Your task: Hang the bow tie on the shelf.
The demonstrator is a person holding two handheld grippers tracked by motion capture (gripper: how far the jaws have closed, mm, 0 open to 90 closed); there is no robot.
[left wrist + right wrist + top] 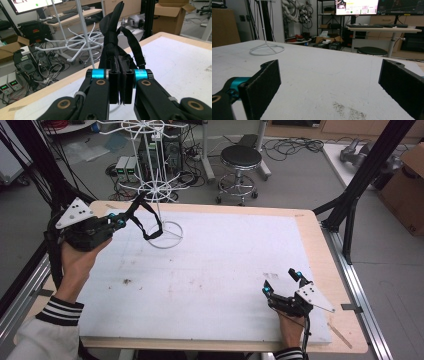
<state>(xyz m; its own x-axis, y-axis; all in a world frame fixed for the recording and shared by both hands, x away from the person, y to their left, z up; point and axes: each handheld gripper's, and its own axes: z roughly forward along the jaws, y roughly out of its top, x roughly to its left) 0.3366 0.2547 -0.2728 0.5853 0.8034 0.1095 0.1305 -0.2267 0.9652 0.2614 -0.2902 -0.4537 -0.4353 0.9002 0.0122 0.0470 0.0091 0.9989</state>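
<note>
High view: left claw (119, 222) clamped on a black strap (148, 222), held above the desk (210, 270) beside the white wire rack (159, 185), loop hanging over the rack's ring base. Right claw (282, 281) spread wide, empty, low near the desk's right edge.

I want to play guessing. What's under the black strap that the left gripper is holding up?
Under the black strap sits the white wire stand's ring base on the white table. The left gripper pinches the strap, hiding the squeezed part between its jaws.
</note>
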